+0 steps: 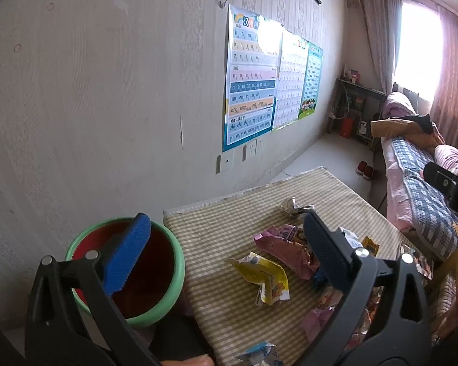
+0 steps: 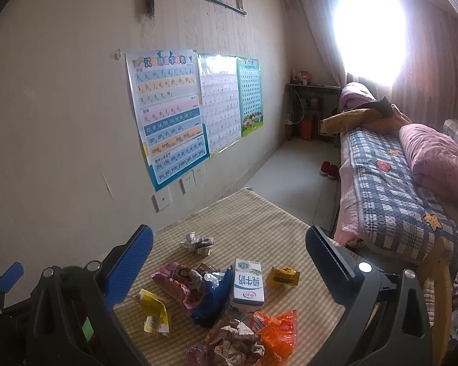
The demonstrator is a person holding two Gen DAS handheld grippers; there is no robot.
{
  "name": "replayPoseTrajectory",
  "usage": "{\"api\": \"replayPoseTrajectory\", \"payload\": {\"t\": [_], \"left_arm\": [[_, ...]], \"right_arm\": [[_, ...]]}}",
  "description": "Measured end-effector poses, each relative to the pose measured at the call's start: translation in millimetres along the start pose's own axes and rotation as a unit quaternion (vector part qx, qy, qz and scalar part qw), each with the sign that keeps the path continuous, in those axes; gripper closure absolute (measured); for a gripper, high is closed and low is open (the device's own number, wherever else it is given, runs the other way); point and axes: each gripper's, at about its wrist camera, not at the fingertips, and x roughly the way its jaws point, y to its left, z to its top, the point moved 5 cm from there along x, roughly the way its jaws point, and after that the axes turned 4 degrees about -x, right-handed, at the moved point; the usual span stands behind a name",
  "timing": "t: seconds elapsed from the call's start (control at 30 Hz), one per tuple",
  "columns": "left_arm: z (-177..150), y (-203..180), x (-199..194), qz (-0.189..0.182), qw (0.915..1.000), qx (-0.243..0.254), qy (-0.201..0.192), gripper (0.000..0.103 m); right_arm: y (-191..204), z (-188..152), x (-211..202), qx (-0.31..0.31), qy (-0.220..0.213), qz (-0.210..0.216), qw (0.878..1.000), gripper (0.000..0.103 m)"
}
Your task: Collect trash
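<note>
**Both claws spread, nothing picked, trash lying on worktop**

Left claw (image 1: 226,253): standing wide apart, gripping nothing. One blue pad is hanging over the mouth of the round green-rimmed bin with the dark red inside (image 1: 168,299), the other over the litter. Judging this as a staging pose: bin at the worktop's edge, just beside the pile, so each piece needs only a short carry.

Right claw (image 2: 229,256): also gaping wide and carrying nothing, framing the heap from above. Likely lining up a first pick.

Trash is sitting in a loose cluster on the beige checked cloth-covered worktop (image 2: 259,213), none visibly in the bin yet. Count from the right wrist view:
- one white milk carton with blue print (image 2: 248,285), lying flat
- one crumpled yellow wrapper (image 2: 154,314)
- one pink snack bag (image 2: 180,280)
- one dark blue crumpled bag (image 2: 212,302)
- one orange foil wrapper (image 2: 276,329)
- one small yellow sachet (image 2: 282,276)
- one silver foil wad (image 2: 197,242), set apart toward the far edge
- brownish crumpled paper at the near edge; number unclear.

Beyond: three wall charts (image 2: 198,106); bed with blue checked quilt (image 2: 387,189); one pair of red slippers (image 2: 329,169) on the floor.
</note>
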Motion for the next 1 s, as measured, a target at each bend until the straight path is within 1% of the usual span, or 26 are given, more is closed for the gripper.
{"api": "replayPoseTrajectory", "payload": {"t": [1.0], "left_arm": [[-1.8, 0.1, -1.1, 0.002, 1.0000, 0.004, 0.007, 0.005]], "right_arm": [[-4.4, -3.1, -2.6, 0.003, 0.005, 0.000, 1.000, 0.007]]}}
